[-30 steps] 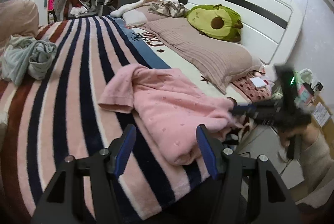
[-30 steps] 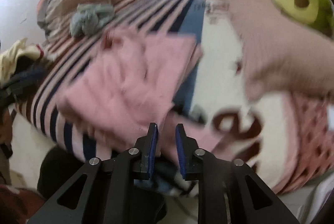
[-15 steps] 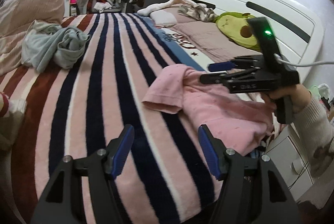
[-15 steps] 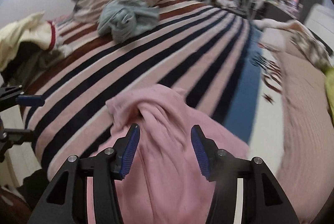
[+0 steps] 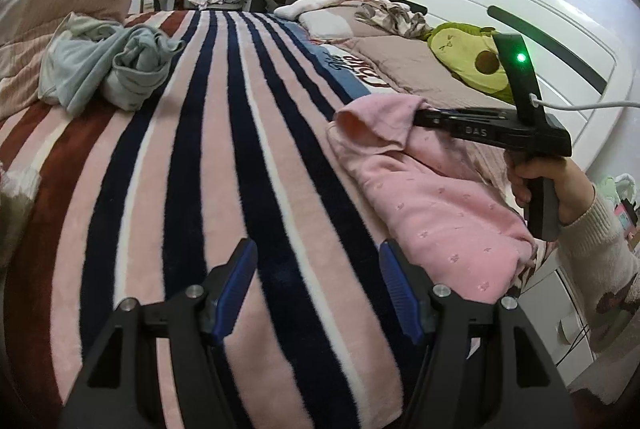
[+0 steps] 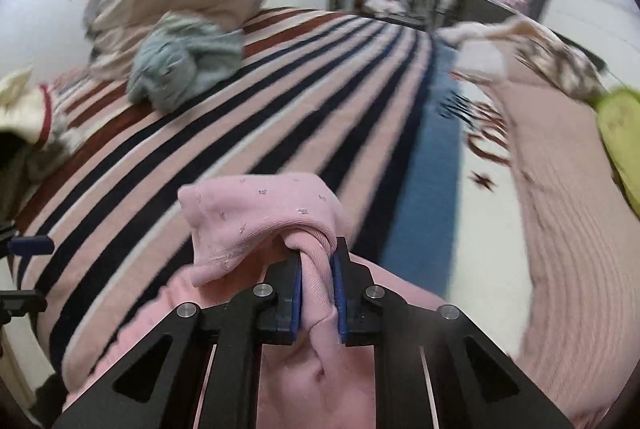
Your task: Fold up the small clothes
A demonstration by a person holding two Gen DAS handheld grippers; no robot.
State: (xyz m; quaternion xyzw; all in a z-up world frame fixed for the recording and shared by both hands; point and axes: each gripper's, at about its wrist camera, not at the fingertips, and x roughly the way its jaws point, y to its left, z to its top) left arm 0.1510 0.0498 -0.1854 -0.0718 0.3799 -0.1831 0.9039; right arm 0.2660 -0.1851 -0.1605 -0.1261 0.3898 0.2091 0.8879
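A pink small garment lies crumpled on the striped blanket near the bed's right edge. In the right wrist view, my right gripper is closing, and its blue pads pinch a bunched ribbed edge of the pink garment, lifting that fold. The left wrist view shows that same right gripper, held by a hand in a cream sleeve, reaching into the garment's far end. My left gripper hangs open over bare blanket, left of the garment's near end, with nothing between its fingers.
A grey-blue heap of clothes sits at the blanket's far left, a cream garment with red trim lies nearer the left edge. An avocado plush and a pillow lie by the white headboard. The bed drops off at right.
My right gripper opened, swung up along the garment to its far end and closed on a fold there. My left gripper drifted left and lower, off the garment onto bare blanket.
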